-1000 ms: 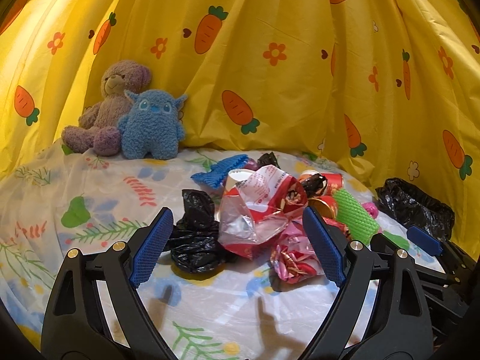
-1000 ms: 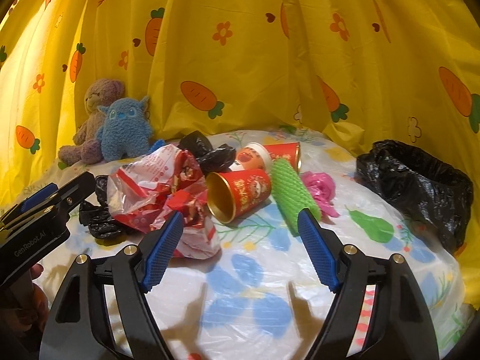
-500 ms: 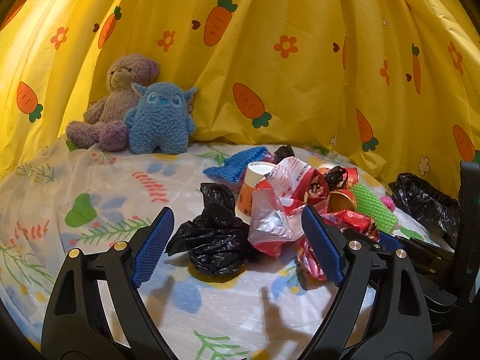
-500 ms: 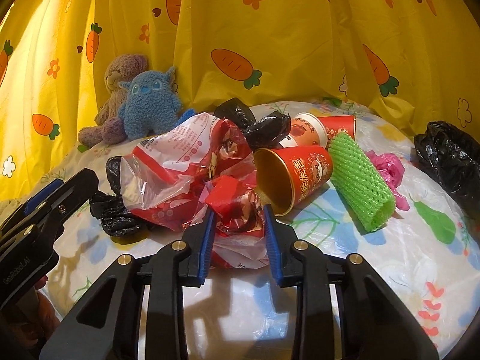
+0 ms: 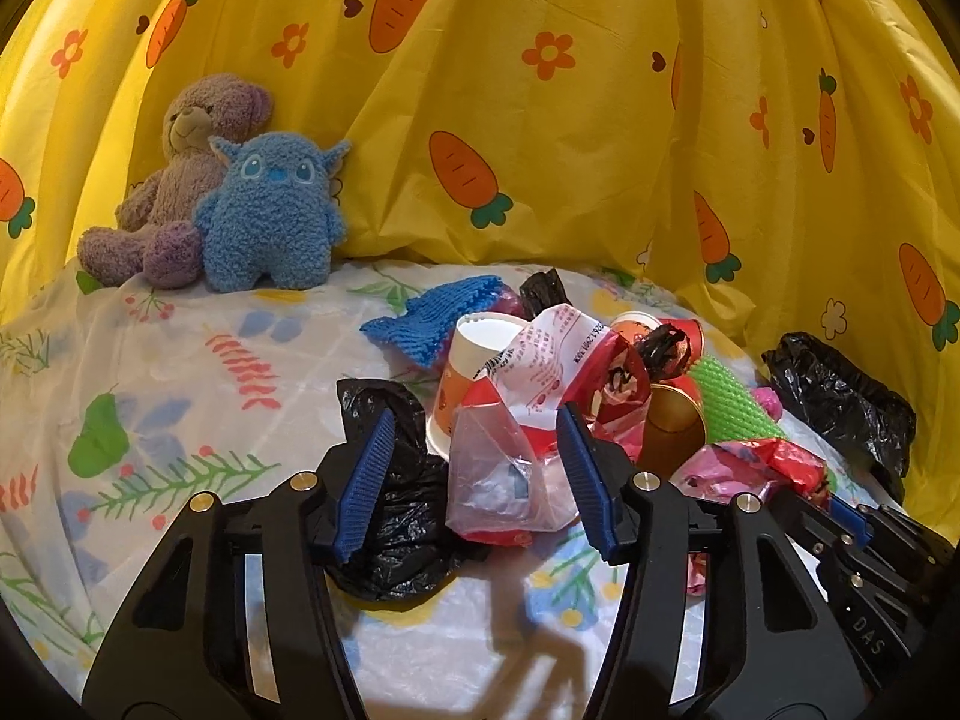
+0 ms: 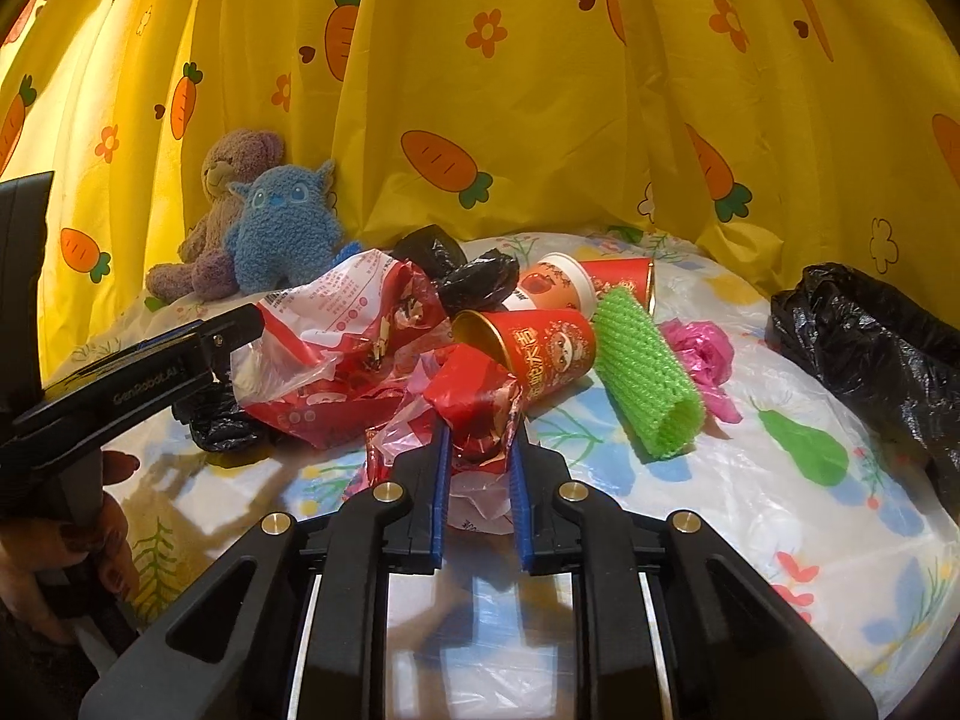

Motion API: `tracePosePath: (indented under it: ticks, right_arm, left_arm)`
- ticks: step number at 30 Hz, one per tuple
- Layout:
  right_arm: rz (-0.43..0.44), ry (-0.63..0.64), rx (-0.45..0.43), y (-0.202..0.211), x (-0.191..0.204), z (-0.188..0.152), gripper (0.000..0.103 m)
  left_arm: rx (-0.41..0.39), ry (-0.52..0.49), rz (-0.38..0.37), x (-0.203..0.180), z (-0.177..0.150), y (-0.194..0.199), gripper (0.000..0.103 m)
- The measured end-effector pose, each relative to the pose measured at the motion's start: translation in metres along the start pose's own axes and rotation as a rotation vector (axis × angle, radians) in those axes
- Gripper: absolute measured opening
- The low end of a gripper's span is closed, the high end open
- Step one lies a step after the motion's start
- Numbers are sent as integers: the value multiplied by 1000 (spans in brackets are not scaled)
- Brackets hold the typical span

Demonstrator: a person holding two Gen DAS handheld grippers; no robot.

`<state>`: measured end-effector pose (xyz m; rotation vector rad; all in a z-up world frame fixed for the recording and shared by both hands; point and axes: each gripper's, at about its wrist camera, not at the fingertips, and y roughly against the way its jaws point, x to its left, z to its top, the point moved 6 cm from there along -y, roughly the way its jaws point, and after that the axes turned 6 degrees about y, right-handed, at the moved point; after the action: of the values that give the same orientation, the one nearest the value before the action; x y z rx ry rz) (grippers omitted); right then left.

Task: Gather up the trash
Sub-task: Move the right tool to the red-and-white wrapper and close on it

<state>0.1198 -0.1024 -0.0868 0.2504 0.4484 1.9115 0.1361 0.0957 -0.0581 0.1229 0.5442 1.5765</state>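
A heap of trash lies on the flowered sheet: a large red and clear snack bag (image 5: pixel 510 420) (image 6: pixel 342 348), crumpled black bags (image 5: pixel 396 516) (image 6: pixel 474 276), red paper cups (image 6: pixel 540 354), a green foam net (image 6: pixel 648 372) and a pink bag (image 6: pixel 702 354). My right gripper (image 6: pixel 478 474) is shut on a small crumpled red wrapper (image 6: pixel 474 408) at the front of the heap. My left gripper (image 5: pixel 474 474) is open, its fingers either side of the large snack bag and a black bag. An open black trash bag (image 6: pixel 870 342) (image 5: pixel 840 402) lies at the right.
Two plush toys, a purple bear (image 5: pixel 180 180) and a blue monster (image 5: pixel 270 210), sit at the back left against the yellow carrot curtain (image 5: pixel 540 120). A blue knitted cloth (image 5: pixel 432 312) lies behind the heap. The left gripper's body shows in the right wrist view (image 6: pixel 132 384).
My right gripper closed from wide open onto the small red wrapper. My left gripper moved forward to the large snack bag and its jaws narrowed.
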Motion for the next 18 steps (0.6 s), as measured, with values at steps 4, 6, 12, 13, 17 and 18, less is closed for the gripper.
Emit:
tracePosePath:
  ticks: [4,6,12,13,17,18]
  right_arm:
    - [-11,-7,-5,4,-6,0,18]
    - [-11,-14,-2,4,-8,-1,18]
    - [-12,-18,0,5,-9,-2,18]
    - [-14,-18,-1,6,-9,-3,18]
    - [-20,-23,-3,10,-12,-3,18]
    - [-22,-25,-7,12,-14,-3,18]
  left_arm:
    - [39,23,-30,-2,2,-14,40]
    - [79,32,-43,-2,-1,-22,32]
    - [111,42,-76,-5,-6,-27,22]
    - [106,37,-78,-6,-6,-26,19]
    - [67,27,-93,-13,-2,-13,7]
    - [50,29,-96,-14,0,-8,5]
